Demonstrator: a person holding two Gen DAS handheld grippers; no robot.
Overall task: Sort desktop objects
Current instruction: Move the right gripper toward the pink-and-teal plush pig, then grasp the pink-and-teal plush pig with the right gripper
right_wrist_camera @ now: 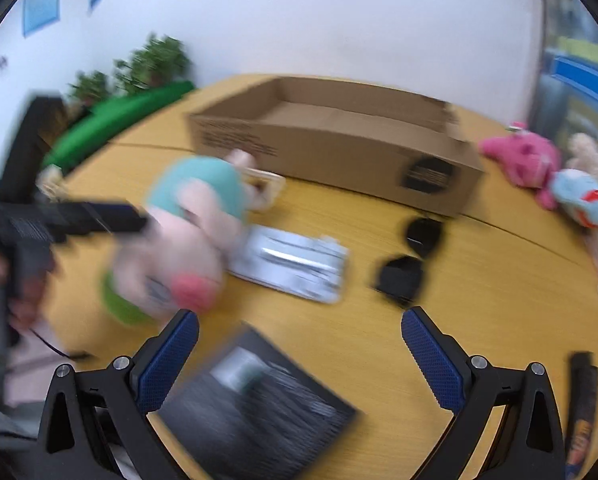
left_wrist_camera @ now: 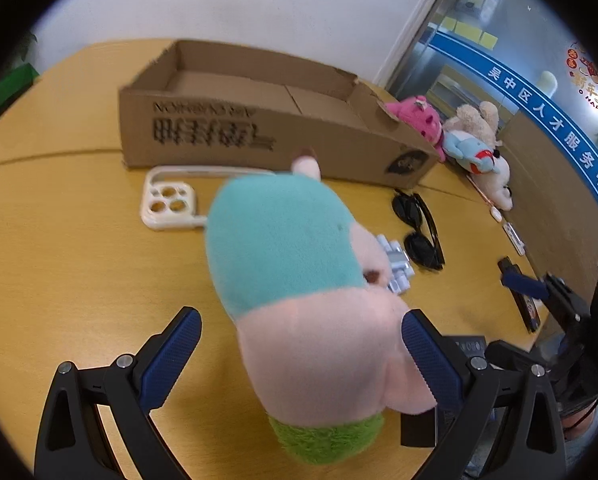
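Observation:
A plush toy with a teal top, pink body and green base sits between the fingers of my left gripper. The jaws are wide open around it; the right finger touches its side, the left finger stands clear. The toy also shows in the blurred right wrist view, with the left gripper beside it. My right gripper is open and empty above a black booklet. An open cardboard box lies at the back of the wooden table.
On the table lie a cream phone case, black sunglasses, a silver blister pack and a dark phone. Several plush toys lie right of the box. A glass partition stands at the right.

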